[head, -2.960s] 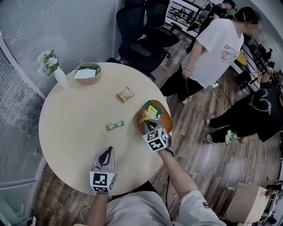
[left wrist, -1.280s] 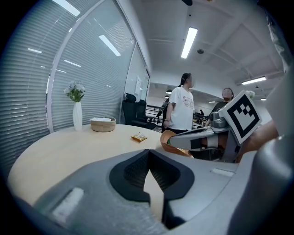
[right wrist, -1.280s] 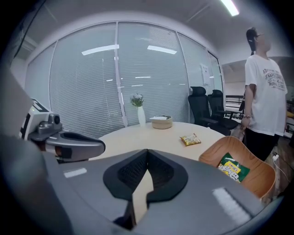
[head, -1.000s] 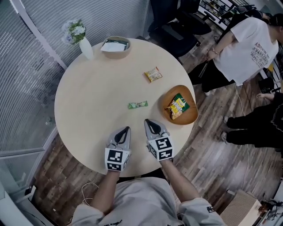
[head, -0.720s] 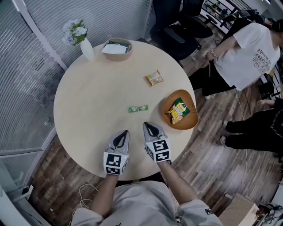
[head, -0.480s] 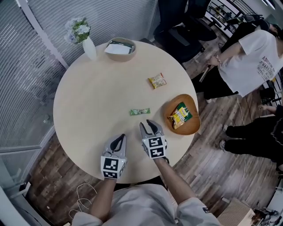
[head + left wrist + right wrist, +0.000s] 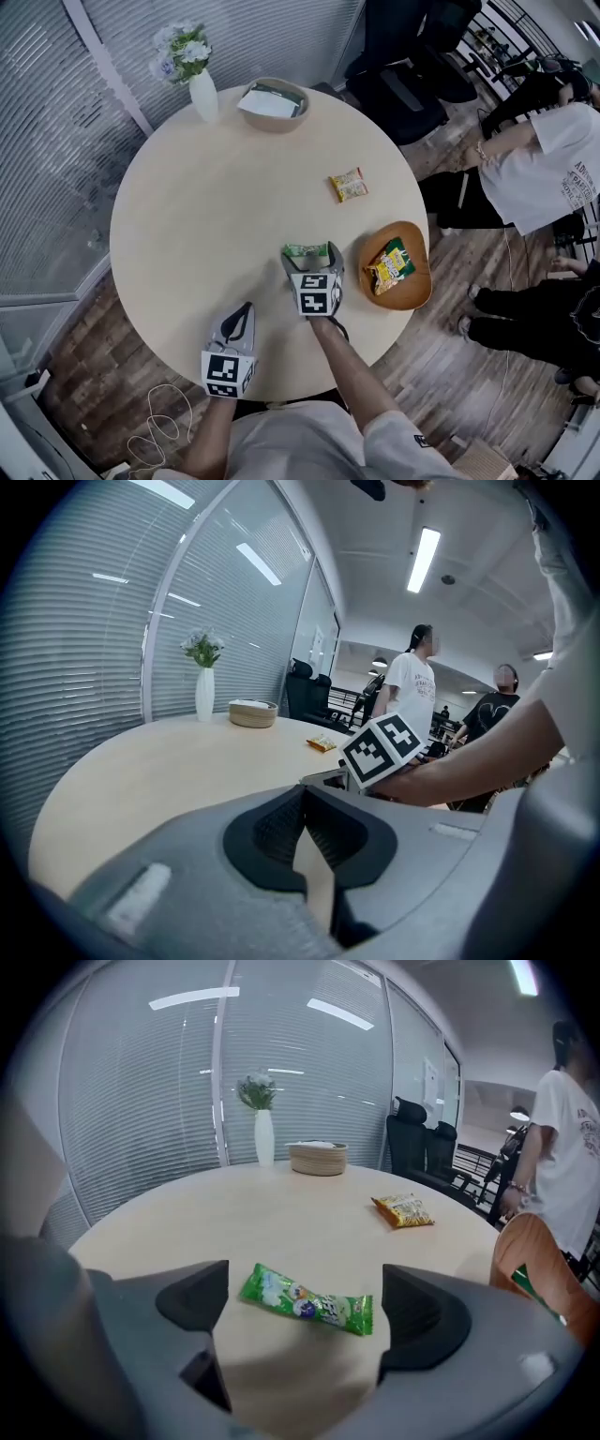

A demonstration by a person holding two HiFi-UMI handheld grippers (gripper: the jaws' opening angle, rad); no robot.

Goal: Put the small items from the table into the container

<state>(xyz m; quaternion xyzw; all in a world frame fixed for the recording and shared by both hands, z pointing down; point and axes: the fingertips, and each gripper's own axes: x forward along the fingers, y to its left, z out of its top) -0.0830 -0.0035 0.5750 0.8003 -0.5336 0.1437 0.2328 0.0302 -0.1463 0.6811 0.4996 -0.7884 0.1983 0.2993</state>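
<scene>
A green candy wrapper (image 7: pixel 307 250) (image 7: pixel 306 1299) lies flat on the round table (image 7: pixel 197 216). My right gripper (image 7: pixel 311 254) (image 7: pixel 305 1312) is low over it with its jaws opening. The candy lies between the two fingers, and neither pad touches it. A wooden bowl (image 7: pixel 420 286) (image 7: pixel 521 1258) at the table's right edge holds yellow-green snack packs (image 7: pixel 389 264). Farther back on the table lies an orange snack pack (image 7: pixel 348 185) (image 7: pixel 403 1210) (image 7: pixel 322 744). My left gripper (image 7: pixel 245 311) (image 7: pixel 305 834) is shut and empty near the table's front edge.
A white vase with flowers (image 7: pixel 202 89) (image 7: pixel 263 1161) and a low basket holding paper (image 7: pixel 273 103) (image 7: pixel 318 1158) stand at the far edge. Office chairs (image 7: pixel 412 66) and people (image 7: pixel 553 169) are beyond the table on the right.
My right gripper has moved forward and down to the green candy and has gone from shut to wide open around it. The left gripper has drifted back toward the table's front edge.
</scene>
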